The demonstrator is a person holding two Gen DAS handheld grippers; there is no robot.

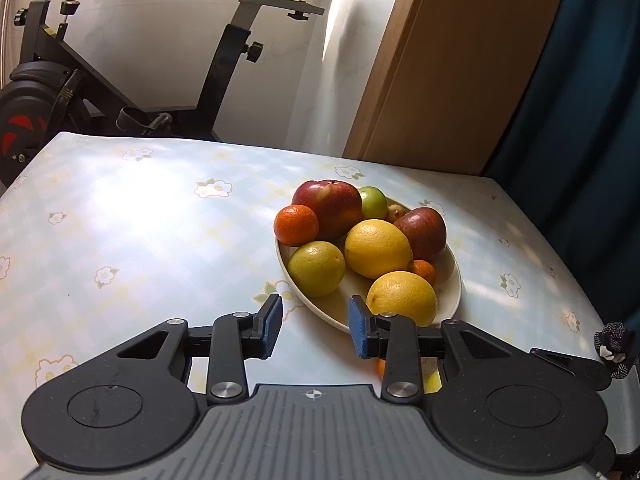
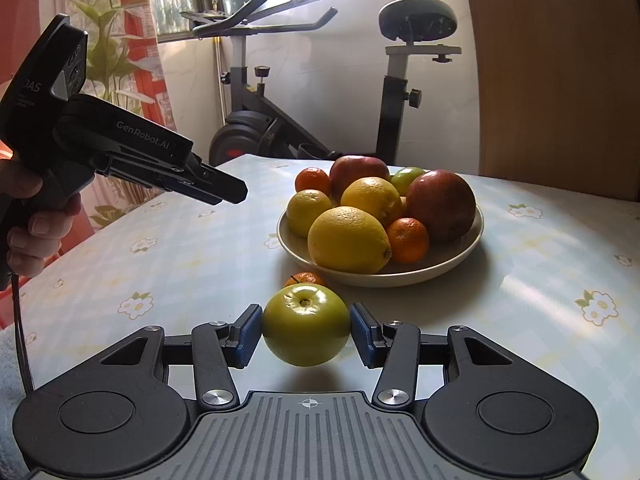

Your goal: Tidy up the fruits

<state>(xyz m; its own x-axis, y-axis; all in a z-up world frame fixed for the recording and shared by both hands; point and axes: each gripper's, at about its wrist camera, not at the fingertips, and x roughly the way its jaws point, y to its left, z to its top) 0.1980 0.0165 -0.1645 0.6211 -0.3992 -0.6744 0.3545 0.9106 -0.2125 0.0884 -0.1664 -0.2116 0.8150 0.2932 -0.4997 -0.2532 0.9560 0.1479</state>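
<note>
A cream plate [image 1: 454,280] [image 2: 460,252] on the flowered table holds two red apples [image 1: 328,204], lemons [image 1: 378,248], mandarins [image 1: 296,225] and a small green fruit [image 1: 374,202]. My right gripper [image 2: 306,330] is shut on a green apple [image 2: 306,330] and holds it just above the table, in front of the plate. A loose mandarin [image 2: 305,279] lies between the apple and the plate. My left gripper [image 1: 314,326] is open and empty, above the plate's near rim. It also shows in the right wrist view [image 2: 224,190], left of the plate.
An exercise bike [image 2: 320,100] stands behind the table's far edge. A wooden panel [image 1: 460,60] and a dark blue curtain [image 1: 580,120] are at the right. The table [image 1: 140,220] stretches bare to the left of the plate.
</note>
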